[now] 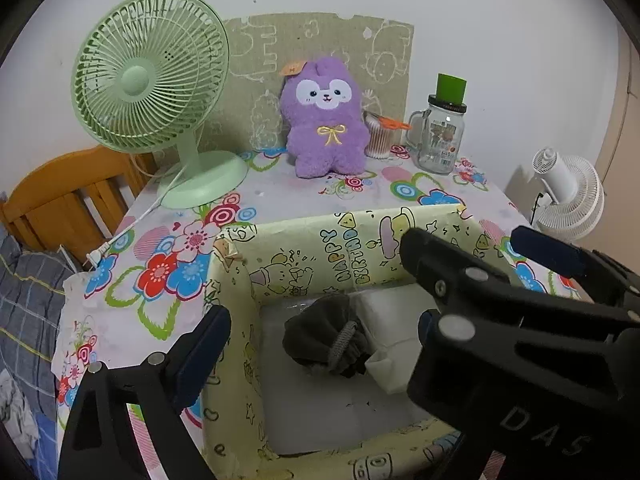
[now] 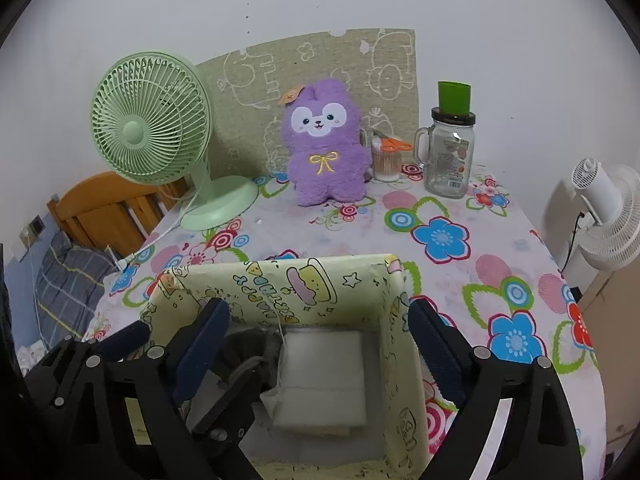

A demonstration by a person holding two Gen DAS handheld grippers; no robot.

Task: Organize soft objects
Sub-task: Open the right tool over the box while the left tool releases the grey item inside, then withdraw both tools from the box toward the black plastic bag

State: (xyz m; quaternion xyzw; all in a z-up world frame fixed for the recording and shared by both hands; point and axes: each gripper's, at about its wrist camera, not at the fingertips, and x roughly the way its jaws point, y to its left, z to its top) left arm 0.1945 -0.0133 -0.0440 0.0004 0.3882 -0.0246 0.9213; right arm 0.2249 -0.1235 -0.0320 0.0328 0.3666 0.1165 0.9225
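A box (image 1: 240, 320) wrapped in yellow birthday paper stands open at the table's near edge. Inside lie a dark grey cloth bundle with an elastic loop (image 1: 316, 332) and a white folded pad (image 2: 324, 376) to its right. My left gripper (image 1: 320, 324) hangs open over the box, and the grey bundle (image 2: 244, 344) lies loose below its fingers. My right gripper (image 2: 316, 312) is open above the white pad and touches nothing. In the left wrist view it (image 1: 464, 240) crosses the box's right side. A purple plush toy (image 1: 324, 120) sits upright at the back of the table.
On the floral tablecloth (image 2: 440, 240) are a green desk fan (image 1: 148, 76) at the back left, with its cord trailing off the left edge. A glass jar with a green cup on top (image 1: 444, 136) and a cotton-swab tub with orange scissors (image 1: 380, 136) stand back right. A white fan (image 2: 608, 216) is off the table's right side, a wooden bed frame (image 1: 64, 196) to the left.
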